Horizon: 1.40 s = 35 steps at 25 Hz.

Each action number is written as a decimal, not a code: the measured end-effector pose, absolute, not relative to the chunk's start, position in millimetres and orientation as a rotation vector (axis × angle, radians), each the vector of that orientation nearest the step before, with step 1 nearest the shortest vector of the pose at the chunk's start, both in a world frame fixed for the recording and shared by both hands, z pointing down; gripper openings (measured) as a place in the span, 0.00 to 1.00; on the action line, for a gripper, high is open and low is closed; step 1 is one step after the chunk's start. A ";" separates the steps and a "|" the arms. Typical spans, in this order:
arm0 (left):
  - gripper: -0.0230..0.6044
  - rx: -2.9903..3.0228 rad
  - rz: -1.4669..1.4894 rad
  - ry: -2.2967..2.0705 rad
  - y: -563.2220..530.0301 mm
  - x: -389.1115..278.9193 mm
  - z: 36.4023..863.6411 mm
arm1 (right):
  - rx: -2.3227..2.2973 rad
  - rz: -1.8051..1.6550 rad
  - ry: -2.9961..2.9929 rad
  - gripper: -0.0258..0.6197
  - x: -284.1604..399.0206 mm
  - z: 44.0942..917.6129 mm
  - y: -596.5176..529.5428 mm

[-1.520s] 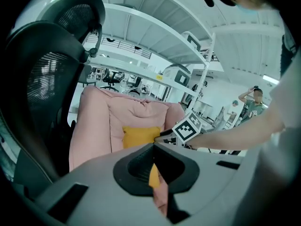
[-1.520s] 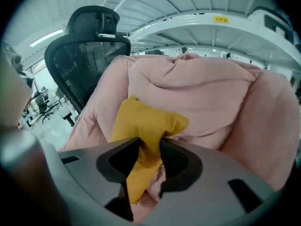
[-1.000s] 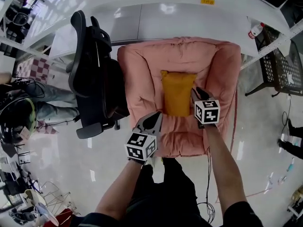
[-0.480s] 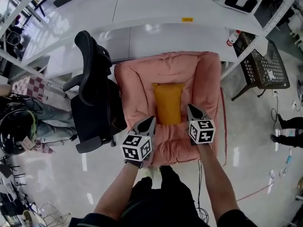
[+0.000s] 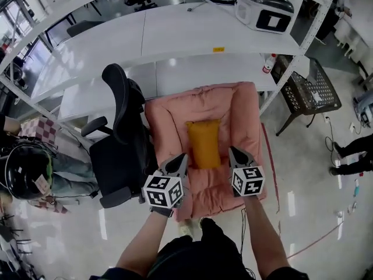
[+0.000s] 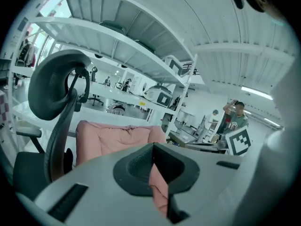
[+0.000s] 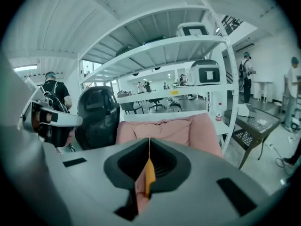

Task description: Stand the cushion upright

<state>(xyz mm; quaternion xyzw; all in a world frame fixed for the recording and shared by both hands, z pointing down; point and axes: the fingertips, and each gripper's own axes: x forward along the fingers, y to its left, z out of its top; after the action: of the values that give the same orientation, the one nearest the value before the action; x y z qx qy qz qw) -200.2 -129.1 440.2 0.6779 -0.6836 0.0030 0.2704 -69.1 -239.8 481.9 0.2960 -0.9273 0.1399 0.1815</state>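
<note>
So the orange cushion [image 5: 204, 143] sits in the middle of the pink lounger [image 5: 166, 118], long side running from the seat toward the backrest. From the steep head view I honestly can't tell if it's leaning against the back or lying flat on the seat.

Both tools hang over the lounger's front edge, one on either side of the cushion's near end, neither touching it. The right gripper [image 5: 232, 150] is clamped tight with nothing in it. Its own view only shows a sliver of orange through the slot below the tips. Same deal with the left gripper [image 5: 183, 157]: jaws pressed together, empty, just pink showing behind.

My guess for doing this bit right, if it is flat: spread both jaws first and come down evenly on the near corners. Pinch cushion fabric, not the lounger's padding, then tip the near end up until it rests on the backrest. Let go only once it holds itself, since soft stuffing likes to slump.

Holders round the lounger: to its right is a black mesh rack [image 5: 306, 86] with something pale on it, can't make out what. Behind the lounger there's a white table [image 5: 175, 69] with a red-capped bottle [image 5: 268, 63]. On the shelf above that sits a white appliance [image 5: 265, 7]. Left of the lounger stands a black office chair [image 5: 119, 133].
</note>
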 end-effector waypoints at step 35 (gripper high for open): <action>0.05 2.022 -0.141 -2.115 -28.8 -237.5 235.8 | 0.966 0.059 -2.914 0.04 -68.2 262.6 -133.1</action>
<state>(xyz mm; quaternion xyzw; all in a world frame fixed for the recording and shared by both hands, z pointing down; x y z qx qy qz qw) -237.5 -28.8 235.8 0.6865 -0.7178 -0.0480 0.1059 -68.2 -133.1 262.6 0.3143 -0.9485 0.0191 0.0358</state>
